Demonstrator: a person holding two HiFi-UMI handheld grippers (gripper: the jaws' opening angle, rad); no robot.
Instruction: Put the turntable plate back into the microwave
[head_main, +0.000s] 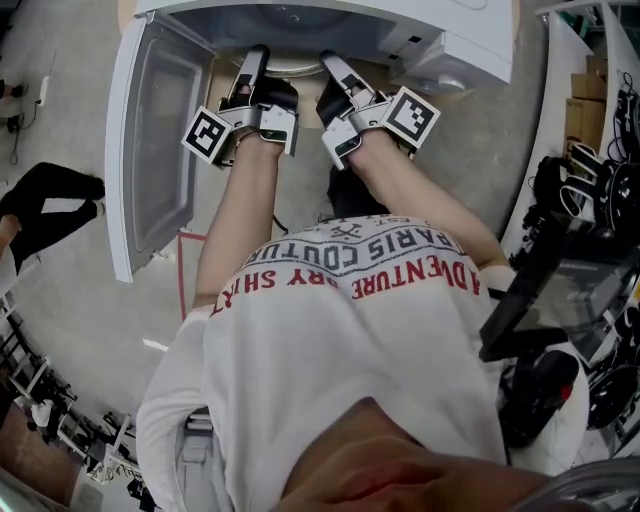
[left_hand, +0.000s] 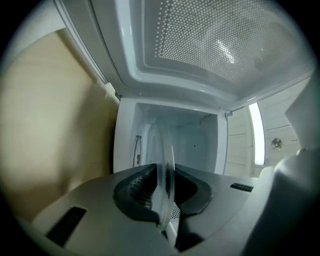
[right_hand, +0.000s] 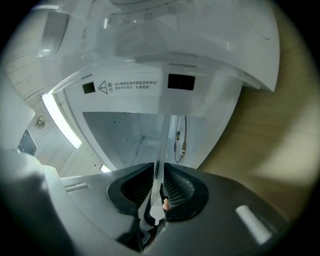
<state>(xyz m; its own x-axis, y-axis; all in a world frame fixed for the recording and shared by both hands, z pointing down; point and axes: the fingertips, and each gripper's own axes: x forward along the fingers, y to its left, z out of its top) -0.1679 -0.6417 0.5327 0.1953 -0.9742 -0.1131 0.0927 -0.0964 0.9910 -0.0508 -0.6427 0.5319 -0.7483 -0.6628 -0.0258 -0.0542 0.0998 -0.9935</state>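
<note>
The left gripper (left_hand: 163, 186) and right gripper (right_hand: 159, 189) each pinch the rim of the clear round glass turntable plate (left_hand: 165, 152) at the white microwave's (head_main: 468, 42) open mouth; stiff, slick and breakable, it probably needs firm, level rim holds.

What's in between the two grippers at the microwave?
The glass turntable plate: in the head view it spans from the left gripper to the right gripper, each shut on its rim.

shirt (head_main: 345, 268): "PARIS COUTU…", "ADVENTURE", "SHIRT", upside down | microwave (right_hand: 215, 97) warning label (right_hand: 131, 86): triangle sign, print illegible
</note>
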